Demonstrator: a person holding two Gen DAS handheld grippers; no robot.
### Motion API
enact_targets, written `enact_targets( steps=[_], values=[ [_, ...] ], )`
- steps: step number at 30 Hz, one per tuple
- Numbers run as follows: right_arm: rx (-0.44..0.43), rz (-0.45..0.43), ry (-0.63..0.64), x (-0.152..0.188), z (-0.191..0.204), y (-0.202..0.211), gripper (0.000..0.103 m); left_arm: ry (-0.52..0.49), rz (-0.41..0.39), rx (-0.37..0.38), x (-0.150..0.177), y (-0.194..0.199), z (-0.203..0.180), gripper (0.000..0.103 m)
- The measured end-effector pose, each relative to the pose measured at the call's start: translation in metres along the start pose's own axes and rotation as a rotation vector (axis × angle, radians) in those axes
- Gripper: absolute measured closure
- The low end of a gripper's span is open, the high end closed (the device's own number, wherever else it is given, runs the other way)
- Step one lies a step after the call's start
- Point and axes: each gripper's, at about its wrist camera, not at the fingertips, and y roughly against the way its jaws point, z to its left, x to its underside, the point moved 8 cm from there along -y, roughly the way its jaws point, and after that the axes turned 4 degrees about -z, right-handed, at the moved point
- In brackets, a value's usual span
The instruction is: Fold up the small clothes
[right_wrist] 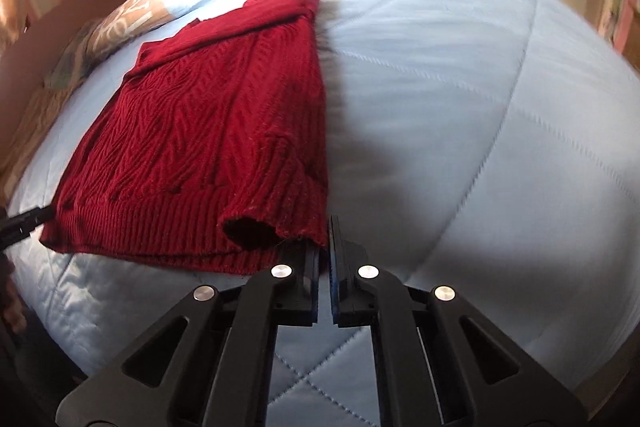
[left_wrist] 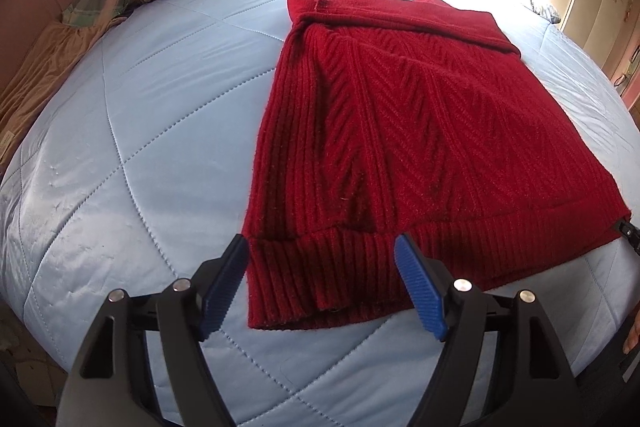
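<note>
Sweater (left_wrist: 400, 131) lies on the quilt (left_wrist: 152, 131), its far collar washed out by glare. Left gripper (left_wrist: 320, 267) gapes wide over the hem; right gripper (right_wrist: 325, 247) pinches the sweater's near corner, fingers together.

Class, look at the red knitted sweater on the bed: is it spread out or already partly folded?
Partly folded. The red knitted sweater has a sleeve folded across its body, cuff near the hem, and its sides run straight.

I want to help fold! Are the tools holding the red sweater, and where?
The right tool is shut at the red sweater hem's right corner, apparently pinching it. The left tool is open around the hem's left corner, not gripping.
</note>
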Motion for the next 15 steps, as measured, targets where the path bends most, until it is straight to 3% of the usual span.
enact_targets(
  steps=[2, 6, 8, 13, 15],
  values=[
    [-0.029, 0.010, -0.048, 0.007, -0.006, -0.002, 0.092, 0.002, 0.009, -0.001, 0.002, -0.002, 0.002, 0.027],
    [-0.030, -0.052, 0.000, -0.006, 0.008, 0.028, 0.064, -0.007, -0.001, -0.016, 0.001, 0.003, 0.008, 0.027],
    [-0.023, -0.100, 0.066, -0.017, 0.023, 0.043, 0.061, -0.015, -0.016, -0.023, -0.004, 0.006, 0.011, 0.027],
    [-0.065, -0.126, 0.175, -0.039, 0.063, 0.048, 0.061, -0.019, -0.037, 0.003, -0.018, 0.003, 0.004, 0.027],
    [-0.095, -0.140, 0.181, -0.042, 0.075, 0.050, 0.054, -0.024, -0.034, 0.023, -0.020, -0.002, -0.003, 0.018]
  ],
)
